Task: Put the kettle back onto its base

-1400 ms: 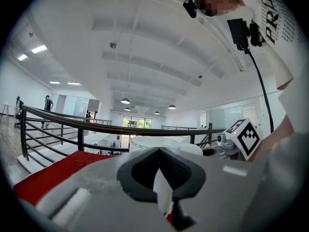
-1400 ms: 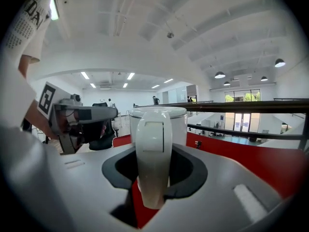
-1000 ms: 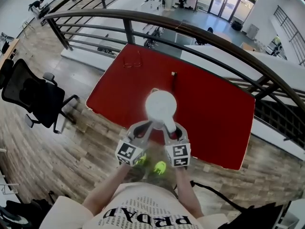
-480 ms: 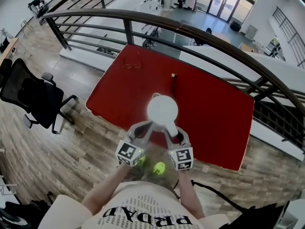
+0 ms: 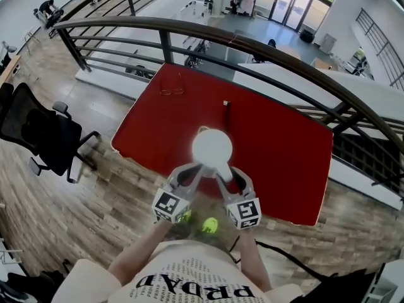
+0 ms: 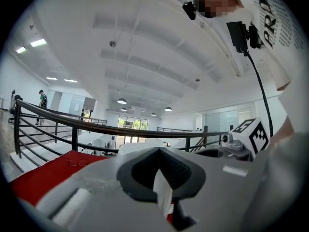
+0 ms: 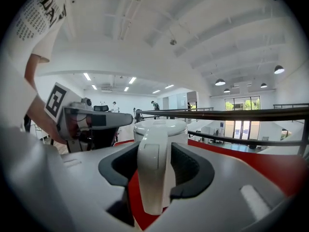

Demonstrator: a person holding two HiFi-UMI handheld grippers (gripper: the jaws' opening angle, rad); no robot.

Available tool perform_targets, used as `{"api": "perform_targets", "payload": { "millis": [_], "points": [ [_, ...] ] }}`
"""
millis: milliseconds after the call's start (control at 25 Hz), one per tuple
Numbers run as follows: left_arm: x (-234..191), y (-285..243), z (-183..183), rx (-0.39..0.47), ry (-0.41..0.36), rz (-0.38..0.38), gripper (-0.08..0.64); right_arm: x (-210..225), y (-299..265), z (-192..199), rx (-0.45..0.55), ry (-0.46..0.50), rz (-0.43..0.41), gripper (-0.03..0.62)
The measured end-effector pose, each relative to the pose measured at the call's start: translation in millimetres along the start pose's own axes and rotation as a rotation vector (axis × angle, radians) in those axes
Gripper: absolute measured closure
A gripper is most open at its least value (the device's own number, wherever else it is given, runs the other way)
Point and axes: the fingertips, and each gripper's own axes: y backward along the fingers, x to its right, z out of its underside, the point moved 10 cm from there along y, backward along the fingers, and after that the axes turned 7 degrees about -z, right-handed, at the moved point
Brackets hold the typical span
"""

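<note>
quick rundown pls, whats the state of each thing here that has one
kettle: upright on the red table, lid shut; its base can't be seen
right gripper: jaws have just been opening, pads off the kettle handle that stands between them
left gripper: jaws drawn together; a white sliver shows in the gap, unclear what
glasses: lying on the table's far corner
office chair: empty

1. Kettle (image 5: pixel 213 149): white all over, handle included.
2. Table (image 5: pixel 278 137): plain red top.
3. Left gripper (image 5: pixel 197 168) and right gripper (image 5: pixel 227 172): grey bodies, black pads (image 7: pixel 193 169); marker cubes (image 5: pixel 169 205) carry black-and-white square patterns.
4. Floor (image 5: pixel 95 194): brown wood planks.
5. Chair (image 5: pixel 44 137), far left: black.
</note>
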Motion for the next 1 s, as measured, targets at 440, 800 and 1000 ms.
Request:
{"api": "perform_targets", "payload": {
  "millis": [440, 800, 1000],
  "points": [
    [1, -13, -53, 0.112, -0.043, 0.025, 0.555, 0, 5, -85, 0.163, 0.123, -0.022, 0.388],
    [-5, -40, -89, 0.163, -0.119, 0.065, 0.555, 4, -14, -133, 0.191, 0.213, 0.014, 0.459],
    [-11, -45, -98, 0.175, -0.144, 0.079, 0.555, 4, -21, -148, 0.19, 0.242, 0.046, 0.58]
  ]
}}
